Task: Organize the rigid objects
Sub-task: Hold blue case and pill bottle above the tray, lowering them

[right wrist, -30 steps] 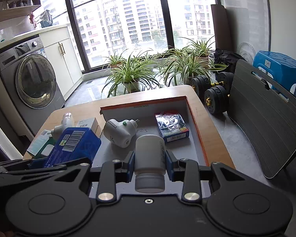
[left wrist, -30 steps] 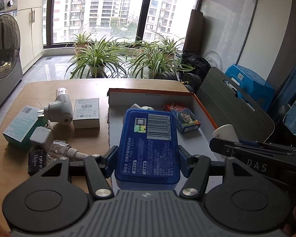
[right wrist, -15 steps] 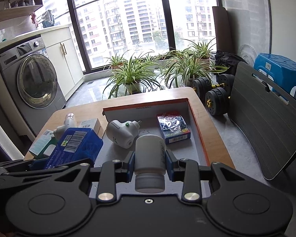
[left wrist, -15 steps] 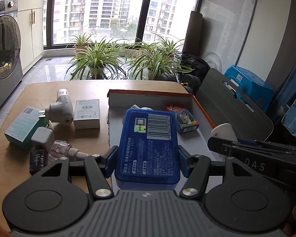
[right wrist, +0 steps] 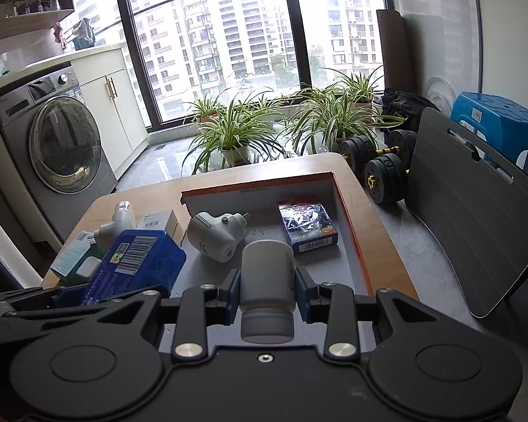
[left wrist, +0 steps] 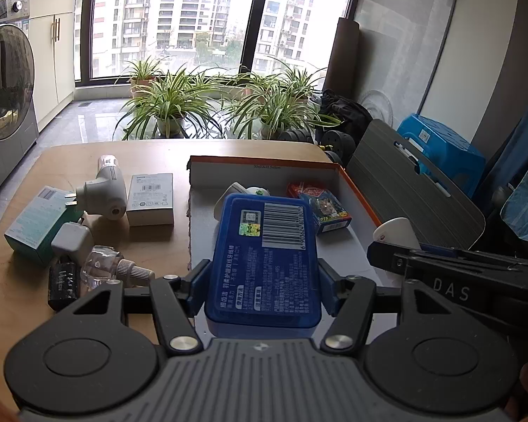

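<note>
The left gripper [left wrist: 264,290] is clamped on a blue rectangular box [left wrist: 265,263], its blue pads pressing the box's two long sides, barcode face up, held above the near part of the orange-rimmed tray [left wrist: 355,190]. The right gripper [right wrist: 266,290] is closed around a white pill bottle [right wrist: 266,274], cap toward the camera, held over the same tray's near edge just to the right of the blue box. Inside the tray lie a white plug-in device [right wrist: 216,235] and a small card pack [right wrist: 308,228], apart from each other. Left of the tray, on the wooden table [left wrist: 151,151], sit a second white plug-in device [left wrist: 105,193], a white carton [left wrist: 151,198], a teal carton [left wrist: 38,221], a white adapter [left wrist: 72,241], a clear refill bottle [left wrist: 109,267] and a small black item [left wrist: 63,285].
</note>
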